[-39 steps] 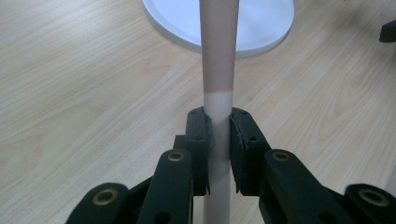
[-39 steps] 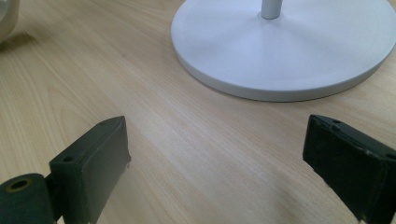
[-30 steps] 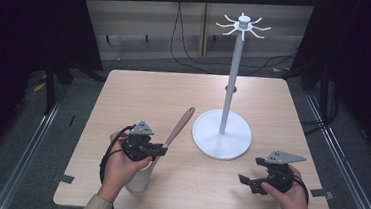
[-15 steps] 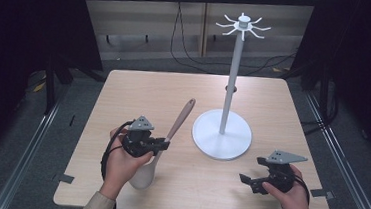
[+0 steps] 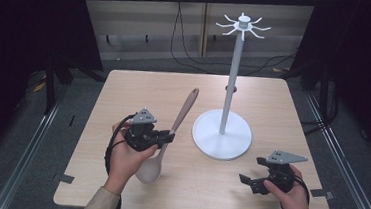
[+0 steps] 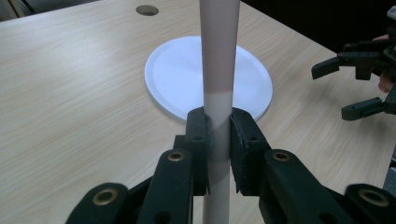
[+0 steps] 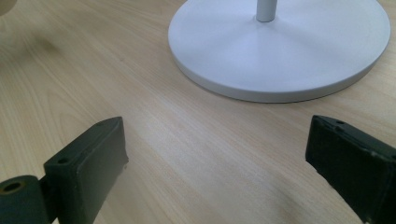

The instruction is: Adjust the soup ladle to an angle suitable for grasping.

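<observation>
- Over the last second the spoon [image 5: 168,138] has been tipped up: its handle end now stands higher and closer to the stand's pole than it did a second ago, while the bowl hangs low near the worktop's [image 5: 124,94] front edge.
- This suggests the lift is under way, probably towards hanging the spoon on the hook stand [image 5: 224,132], whose hooks at the top are all bare.
- The left hand-held gripper [image 5: 163,139] is clamped on the spoon's handle; in the left gripper view both pads [image 6: 198,140] press the shaft [image 6: 217,135] from either side, just below where the colour changes.
- The spoon looks long, with a pale cream bowl and lower shaft and a pinkish-brown upper handle; the handle points to about 1 o'clock, the bowl to 7 o'clock.
- The spoon sits at 9 o'clock from the stand's round white base [image 5: 206,136], just beside it.
- The right hand-held gripper [image 5: 252,182] holds nothing, its jaws spread wide, low over the worktop at 5 o'clock from the base.
</observation>
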Action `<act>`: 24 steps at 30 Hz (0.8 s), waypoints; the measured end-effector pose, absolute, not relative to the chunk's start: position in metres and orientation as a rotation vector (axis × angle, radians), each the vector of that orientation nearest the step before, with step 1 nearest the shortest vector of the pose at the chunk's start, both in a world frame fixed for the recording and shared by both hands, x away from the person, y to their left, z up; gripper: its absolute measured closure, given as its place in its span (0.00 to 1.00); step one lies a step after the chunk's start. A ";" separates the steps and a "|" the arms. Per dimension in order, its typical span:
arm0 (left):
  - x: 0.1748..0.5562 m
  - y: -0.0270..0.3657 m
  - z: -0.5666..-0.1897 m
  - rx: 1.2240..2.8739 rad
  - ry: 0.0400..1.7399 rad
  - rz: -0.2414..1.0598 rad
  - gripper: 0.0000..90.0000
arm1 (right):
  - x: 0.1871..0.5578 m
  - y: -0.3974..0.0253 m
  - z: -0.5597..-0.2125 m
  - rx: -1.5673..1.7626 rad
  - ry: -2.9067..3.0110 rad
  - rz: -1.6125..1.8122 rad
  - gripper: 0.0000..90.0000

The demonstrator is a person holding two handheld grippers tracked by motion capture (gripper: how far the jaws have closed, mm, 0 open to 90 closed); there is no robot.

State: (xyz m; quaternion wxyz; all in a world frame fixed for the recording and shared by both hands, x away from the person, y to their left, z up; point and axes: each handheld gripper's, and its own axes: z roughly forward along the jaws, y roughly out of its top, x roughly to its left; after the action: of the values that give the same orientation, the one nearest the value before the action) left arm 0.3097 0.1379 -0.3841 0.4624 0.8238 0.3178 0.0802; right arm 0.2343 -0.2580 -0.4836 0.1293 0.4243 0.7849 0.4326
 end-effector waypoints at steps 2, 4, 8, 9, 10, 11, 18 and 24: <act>0.311 0.137 -0.378 2.011 0.773 0.208 0.88 | 0.234 -0.258 -0.484 1.234 2.281 1.248 0.06; 0.311 0.137 -0.376 2.007 0.772 0.212 0.88 | 0.234 -0.259 -0.483 1.233 2.281 1.255 0.06; 0.312 0.135 -0.369 1.988 0.763 0.215 0.88 | 0.234 -0.259 -0.483 1.239 2.275 1.254 0.06; 0.312 0.134 -0.368 1.989 0.765 0.212 0.88 | 0.235 -0.259 -0.483 1.232 2.277 1.254 0.06; 0.313 0.134 -0.366 1.978 0.763 0.217 0.88 | 0.235 -0.259 -0.484 1.232 2.280 1.254 0.06; 0.313 0.134 -0.365 1.976 0.762 0.217 0.88 | 0.234 -0.259 -0.484 1.244 2.279 1.255 0.06; 0.315 0.131 -0.357 1.949 0.749 0.209 0.88 | 0.234 -0.259 -0.484 1.241 2.281 1.256 0.06; 0.317 0.129 -0.350 1.926 0.739 0.210 0.88 | 0.235 -0.259 -0.484 1.240 2.281 1.256 0.06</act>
State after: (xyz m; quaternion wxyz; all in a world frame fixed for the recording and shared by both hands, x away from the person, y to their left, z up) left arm 0.3166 0.1290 -0.3497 0.5089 0.7996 0.3066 0.0872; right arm 0.2347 -0.2591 -0.4839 0.1282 0.4265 0.7843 0.4318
